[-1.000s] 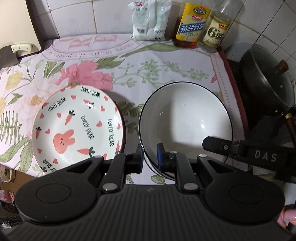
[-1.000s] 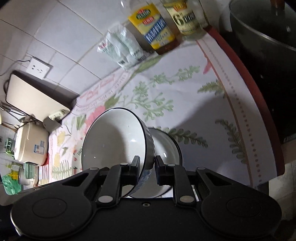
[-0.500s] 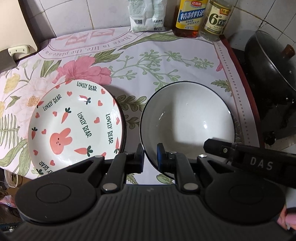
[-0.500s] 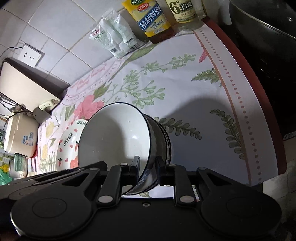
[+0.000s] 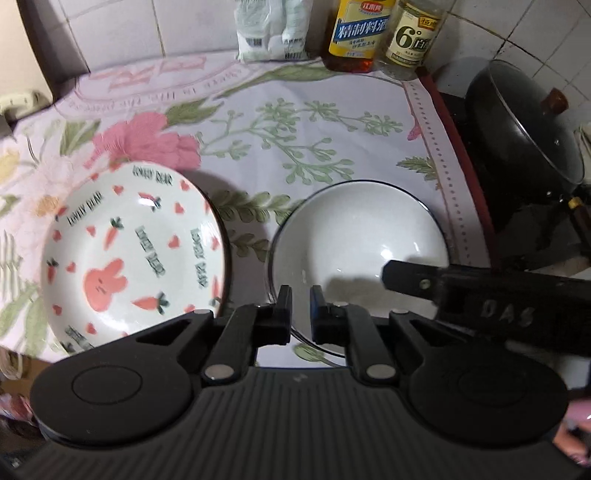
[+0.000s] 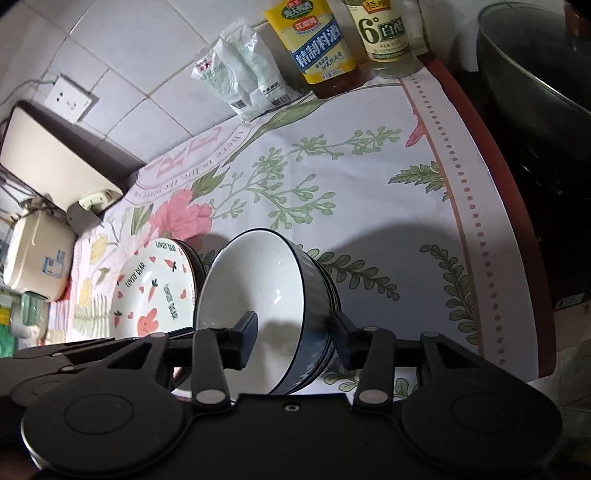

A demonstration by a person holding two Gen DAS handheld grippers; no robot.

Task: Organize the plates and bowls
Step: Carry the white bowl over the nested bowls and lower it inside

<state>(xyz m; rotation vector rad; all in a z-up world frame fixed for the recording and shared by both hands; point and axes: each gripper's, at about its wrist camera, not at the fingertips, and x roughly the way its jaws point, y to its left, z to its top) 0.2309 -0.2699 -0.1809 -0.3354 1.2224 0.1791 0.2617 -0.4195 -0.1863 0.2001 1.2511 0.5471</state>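
A white bowl with a dark rim (image 5: pixel 351 240) sits nested on a stack of like bowls (image 6: pixel 328 295) on the floral cloth. My right gripper (image 6: pixel 293 325) straddles its near wall, one finger (image 6: pixel 245 332) inside and one (image 6: pixel 343 332) outside. The jaws are opening and the pads stand off the wall. In the left wrist view, one right finger (image 5: pixel 406 277) reaches over the bowl. My left gripper (image 5: pixel 300 314) is shut above the bowl's near-left rim, and no grip shows. A rabbit-and-carrot plate (image 5: pixel 129 258) lies left of the bowls (image 6: pixel 147 291).
Two bottles (image 5: pixel 358 33) (image 5: pixel 410 37) and a white bag (image 5: pixel 273 33) stand along the tiled back wall. A lidded black wok (image 5: pixel 524 122) is on the right, past the cloth's red edge. A rice cooker (image 6: pixel 33 254) stands at the far left.
The right gripper brought the tilted bowl down into the stack, then its jaws spread apart off the bowl's wall. The left gripper stayed shut in about the same place.
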